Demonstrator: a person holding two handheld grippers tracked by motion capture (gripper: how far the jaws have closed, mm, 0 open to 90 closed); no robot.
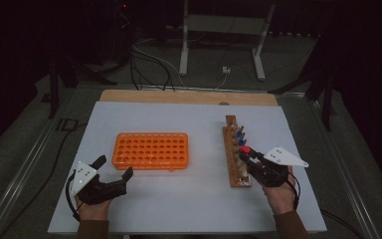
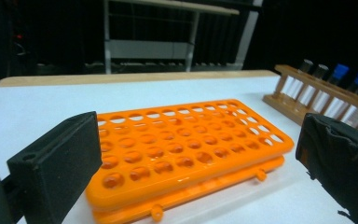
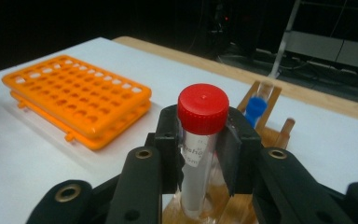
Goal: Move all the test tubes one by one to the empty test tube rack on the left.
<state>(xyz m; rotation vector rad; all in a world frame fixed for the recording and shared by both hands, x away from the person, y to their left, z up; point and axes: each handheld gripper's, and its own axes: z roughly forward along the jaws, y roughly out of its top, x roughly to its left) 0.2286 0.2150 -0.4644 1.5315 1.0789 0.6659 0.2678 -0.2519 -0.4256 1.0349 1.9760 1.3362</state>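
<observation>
A clear tube with a red cap [image 3: 203, 108] stands upright between my right gripper's [image 3: 200, 140] black pads, which press on both its sides; its lower end still sits in the wooden rack [image 3: 279, 135]. From above, the red-capped tube [image 1: 245, 149] and right gripper [image 1: 248, 158] are over the near part of the wooden rack [image 1: 231, 132]. An orange tube rack [image 1: 150, 150] with several empty holes lies mid-table. My left gripper [image 1: 113, 169] rests open near its front left corner. The orange rack [image 2: 186, 144] lies ahead of the left gripper [image 2: 200, 163], nothing between its jaws.
Blue-capped tubes [image 1: 239, 134] and dark-capped tubes [image 2: 312, 70] stand in the wooden rack's far holes. A white mat [image 1: 189, 199] covers the table, with a wooden edge [image 1: 189, 96] at the back. Cables and a metal stand [image 1: 219, 30] sit on the floor beyond.
</observation>
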